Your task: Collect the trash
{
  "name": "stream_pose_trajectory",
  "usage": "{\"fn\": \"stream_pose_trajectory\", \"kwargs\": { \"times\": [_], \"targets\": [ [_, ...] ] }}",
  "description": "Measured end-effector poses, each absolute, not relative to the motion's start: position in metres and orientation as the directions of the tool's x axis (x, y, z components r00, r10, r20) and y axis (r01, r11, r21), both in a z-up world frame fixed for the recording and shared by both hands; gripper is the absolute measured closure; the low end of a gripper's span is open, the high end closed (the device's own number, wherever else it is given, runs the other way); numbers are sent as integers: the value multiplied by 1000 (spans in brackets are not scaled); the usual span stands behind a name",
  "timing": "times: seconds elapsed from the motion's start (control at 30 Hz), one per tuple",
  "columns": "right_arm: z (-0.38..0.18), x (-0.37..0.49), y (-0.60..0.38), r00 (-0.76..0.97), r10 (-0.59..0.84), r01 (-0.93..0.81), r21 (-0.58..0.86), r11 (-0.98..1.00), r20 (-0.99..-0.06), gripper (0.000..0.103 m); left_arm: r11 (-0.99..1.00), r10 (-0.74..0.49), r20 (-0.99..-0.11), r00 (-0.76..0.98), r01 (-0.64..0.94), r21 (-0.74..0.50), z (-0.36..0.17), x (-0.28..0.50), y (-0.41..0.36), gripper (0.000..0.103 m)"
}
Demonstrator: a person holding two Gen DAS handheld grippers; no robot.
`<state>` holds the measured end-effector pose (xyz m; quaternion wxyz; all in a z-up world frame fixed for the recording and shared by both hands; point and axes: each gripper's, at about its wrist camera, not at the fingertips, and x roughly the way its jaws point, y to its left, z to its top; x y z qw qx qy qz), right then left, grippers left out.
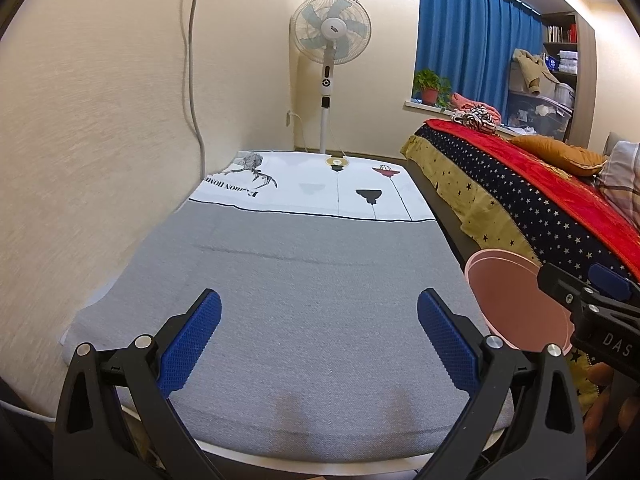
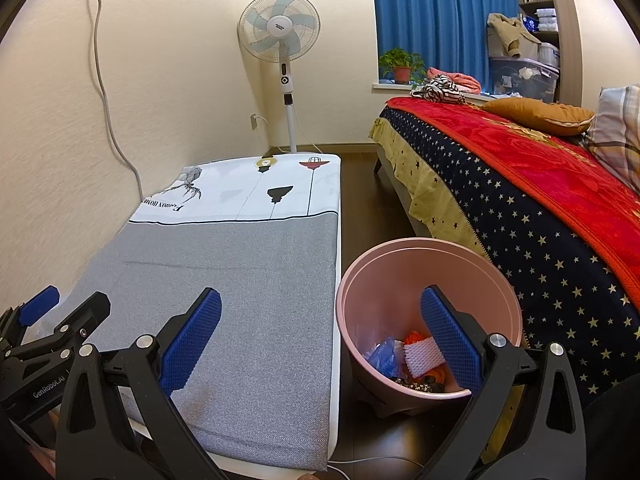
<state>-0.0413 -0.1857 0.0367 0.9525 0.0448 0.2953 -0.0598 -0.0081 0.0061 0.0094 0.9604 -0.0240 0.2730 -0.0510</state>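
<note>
A pink trash bin (image 2: 432, 280) stands on the dark floor between the low table and the bed. Inside it lie a white foam net (image 2: 422, 354), blue plastic (image 2: 382, 354) and orange scraps. The bin also shows at the right of the left wrist view (image 1: 516, 300). My left gripper (image 1: 319, 338) is open and empty above the grey cloth of the table (image 1: 304, 280). My right gripper (image 2: 320, 338) is open and empty, over the table's right edge and the bin. No trash shows on the table.
The table (image 2: 240, 264) runs along the left wall, with a white printed cloth at its far end. A standing fan (image 2: 280, 28) is behind it. A bed with a red and starred blanket (image 2: 540, 200) fills the right. A cable (image 2: 108, 92) hangs on the wall.
</note>
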Motion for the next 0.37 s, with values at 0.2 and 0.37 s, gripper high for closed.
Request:
{"fn": "stream_pose_trajectory", "kwargs": {
  "times": [0.2, 0.37],
  "targets": [
    [37, -42, -186, 819, -88, 140, 48, 989, -568, 5, 994, -108, -530, 841, 80, -75, 9, -8, 6, 8],
    [37, -42, -185, 818, -88, 140, 48, 989, -568, 5, 995, -101, -535, 839, 74, -72, 9, -7, 7, 8]
  ]
}}
